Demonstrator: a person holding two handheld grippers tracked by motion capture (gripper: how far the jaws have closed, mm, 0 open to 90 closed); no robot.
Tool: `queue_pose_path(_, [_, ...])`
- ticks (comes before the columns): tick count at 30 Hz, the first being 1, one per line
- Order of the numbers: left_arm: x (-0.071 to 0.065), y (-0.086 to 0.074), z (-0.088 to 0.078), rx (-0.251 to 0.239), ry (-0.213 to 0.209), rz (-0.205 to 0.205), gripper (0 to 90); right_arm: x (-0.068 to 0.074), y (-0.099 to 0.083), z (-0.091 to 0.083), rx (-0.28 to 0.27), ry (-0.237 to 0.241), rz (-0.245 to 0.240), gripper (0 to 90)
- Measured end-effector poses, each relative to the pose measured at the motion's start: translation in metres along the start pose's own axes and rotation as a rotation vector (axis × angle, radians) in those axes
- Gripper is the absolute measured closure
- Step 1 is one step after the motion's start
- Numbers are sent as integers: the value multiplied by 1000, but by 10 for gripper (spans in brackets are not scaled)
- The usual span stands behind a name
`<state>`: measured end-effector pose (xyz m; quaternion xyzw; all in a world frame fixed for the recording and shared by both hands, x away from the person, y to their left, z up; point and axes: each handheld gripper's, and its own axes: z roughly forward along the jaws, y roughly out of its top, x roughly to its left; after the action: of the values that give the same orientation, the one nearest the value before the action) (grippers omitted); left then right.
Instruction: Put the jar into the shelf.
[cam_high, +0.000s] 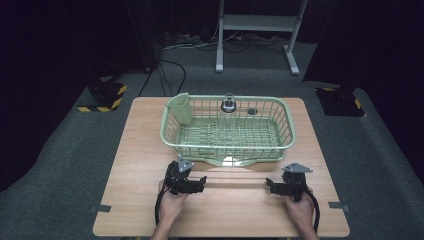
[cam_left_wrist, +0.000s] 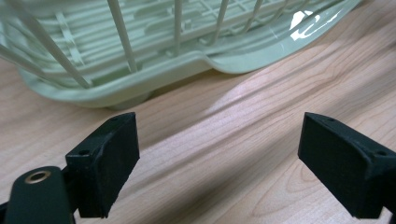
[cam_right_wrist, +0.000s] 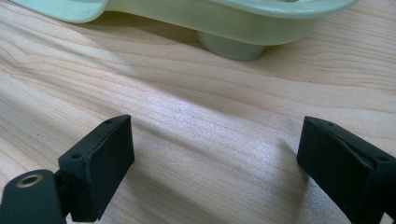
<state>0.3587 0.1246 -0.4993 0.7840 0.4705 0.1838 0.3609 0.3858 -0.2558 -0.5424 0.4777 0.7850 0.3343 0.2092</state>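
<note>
A pale green wire dish basket (cam_high: 287, 131) stands on the far half of the wooden table (cam_high: 235, 212). Inside it, near the back wall, stands a clear glass (cam_high: 229, 104) with a dark base; a green cutlery cup (cam_high: 180, 107) hangs at its left corner. My left gripper (cam_high: 202, 181) rests low on the table in front of the basket, open, with nothing between its jaws. My right gripper (cam_high: 268, 184) lies to the right, also open and empty, pointing left. In the left gripper view the basket (cam_left_wrist: 140, 81) is close ahead; in the right gripper view the basket's tray foot (cam_right_wrist: 231, 46) shows.
A small dark round thing (cam_high: 252, 111) shows at the basket's back wall. Grey carpet surrounds the table. A white metal stand (cam_high: 255, 25) and cables lie beyond the far edge. Yellow-black striped blocks (cam_high: 105, 97) sit on the floor at the left.
</note>
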Motion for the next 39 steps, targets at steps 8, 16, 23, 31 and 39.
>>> queue_pose_path(8, [-1, -6, 19, 39, 34, -23, 126, 0, 0, 0, 0, 0, 0, 106])
queue_pose_path(16, [-2, -12, 32, 58, 61, -34, 117, 0, 0, 0, 0, 0, 0, 106])
queue_pose_path(23, [-2, -20, 40, 71, 98, -25, 87, 0, 0, 0, 0, 0, 0, 106])
queue_pose_path(31, [0, -23, 43, 33, 108, -32, 51, 0, 0, 0, 0, 0, 0, 106])
queue_pose_path(39, [0, -23, 43, 33, 108, -32, 51, 0, 0, 0, 0, 0, 0, 106])
